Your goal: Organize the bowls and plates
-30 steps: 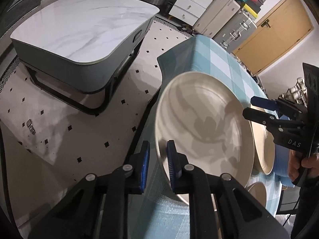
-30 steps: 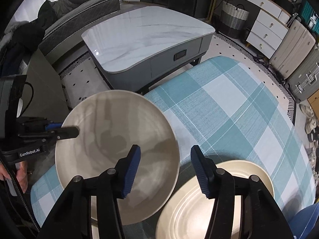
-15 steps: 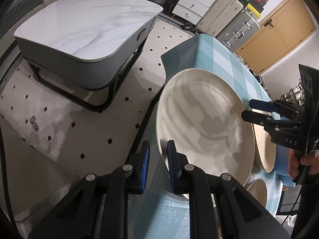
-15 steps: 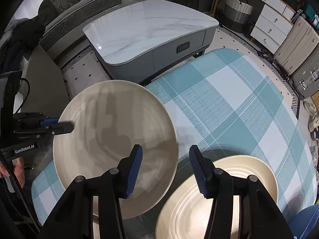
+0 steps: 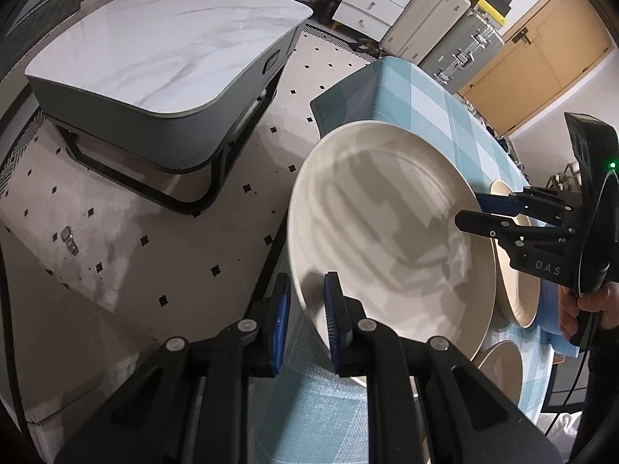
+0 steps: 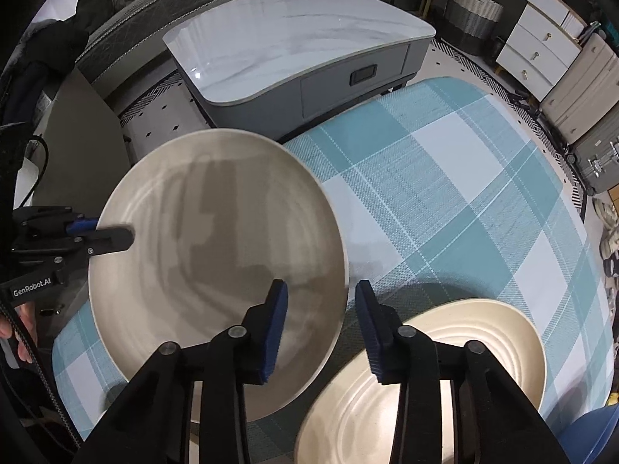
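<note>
A large cream plate (image 5: 387,232) (image 6: 216,251) hangs tilted over the near corner of the plaid-covered table (image 6: 445,193). My left gripper (image 5: 307,309) is shut on its near rim; in the right wrist view the left gripper (image 6: 108,232) clamps the plate's left edge. My right gripper (image 6: 321,290) straddles the opposite rim. Its jaws are closing with the rim between them, and a gap still shows beside each pad. In the left wrist view the right gripper (image 5: 470,208) has one finger above and one below the rim.
A ridged cream plate (image 6: 425,379) (image 5: 518,278) lies on the cloth beside the held one, a smaller cream dish (image 5: 499,363) partly under it. A blue object (image 6: 595,437) sits at the table edge. A marble coffee table (image 5: 162,50), suitcases and drawers stand beyond.
The right gripper's jaws have narrowed around the plate's rim. The left gripper keeps its hold, and the plate has barely shifted.
</note>
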`<state>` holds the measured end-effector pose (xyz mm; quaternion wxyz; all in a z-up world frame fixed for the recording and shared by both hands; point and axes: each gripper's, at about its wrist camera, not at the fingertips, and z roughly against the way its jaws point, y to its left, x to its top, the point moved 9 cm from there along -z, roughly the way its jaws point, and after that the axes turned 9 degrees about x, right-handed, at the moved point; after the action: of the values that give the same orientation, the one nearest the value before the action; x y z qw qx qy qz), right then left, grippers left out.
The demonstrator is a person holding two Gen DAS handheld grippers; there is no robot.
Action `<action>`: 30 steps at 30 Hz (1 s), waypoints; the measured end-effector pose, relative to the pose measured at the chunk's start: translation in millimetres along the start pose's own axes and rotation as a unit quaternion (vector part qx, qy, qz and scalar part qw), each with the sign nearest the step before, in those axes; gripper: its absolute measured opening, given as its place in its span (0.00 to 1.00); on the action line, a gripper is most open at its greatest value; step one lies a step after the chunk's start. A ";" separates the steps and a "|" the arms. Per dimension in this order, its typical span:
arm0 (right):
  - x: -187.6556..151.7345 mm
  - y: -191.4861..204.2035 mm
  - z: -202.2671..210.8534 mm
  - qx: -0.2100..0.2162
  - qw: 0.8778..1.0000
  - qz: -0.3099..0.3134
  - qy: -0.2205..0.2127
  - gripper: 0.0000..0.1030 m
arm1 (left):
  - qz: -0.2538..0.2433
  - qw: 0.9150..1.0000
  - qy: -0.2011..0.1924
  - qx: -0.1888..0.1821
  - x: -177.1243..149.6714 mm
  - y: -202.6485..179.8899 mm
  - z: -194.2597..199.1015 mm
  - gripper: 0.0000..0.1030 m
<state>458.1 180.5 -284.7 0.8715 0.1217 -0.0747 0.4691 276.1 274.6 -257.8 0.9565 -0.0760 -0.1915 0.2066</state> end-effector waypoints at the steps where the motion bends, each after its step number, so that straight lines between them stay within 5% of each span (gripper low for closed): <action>1: -1.0 -0.2 -1.9 -0.005 1.000 0.004 0.005 0.29 | -0.001 1.000 0.000 0.002 -0.3 0.5 0.3 0.15; 11: -8.4 -3.6 -5.0 -0.021 1.000 0.002 0.007 0.19 | -0.003 1.000 0.003 0.004 0.3 -1.1 2.0 0.15; 16: -8.1 -1.8 -5.3 -0.030 1.000 0.003 0.003 0.19 | -0.015 0.999 -0.007 0.033 1.5 -3.2 2.3 0.15; 30: -8.7 -5.1 -6.4 -0.007 1.000 -0.022 -0.011 0.17 | -0.003 1.000 0.020 0.015 -1.7 -3.5 -0.8 0.15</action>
<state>457.7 172.6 -293.6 0.8815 0.1227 -0.0846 0.4480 276.3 270.6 -258.3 0.9619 -0.0653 -0.1693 0.2045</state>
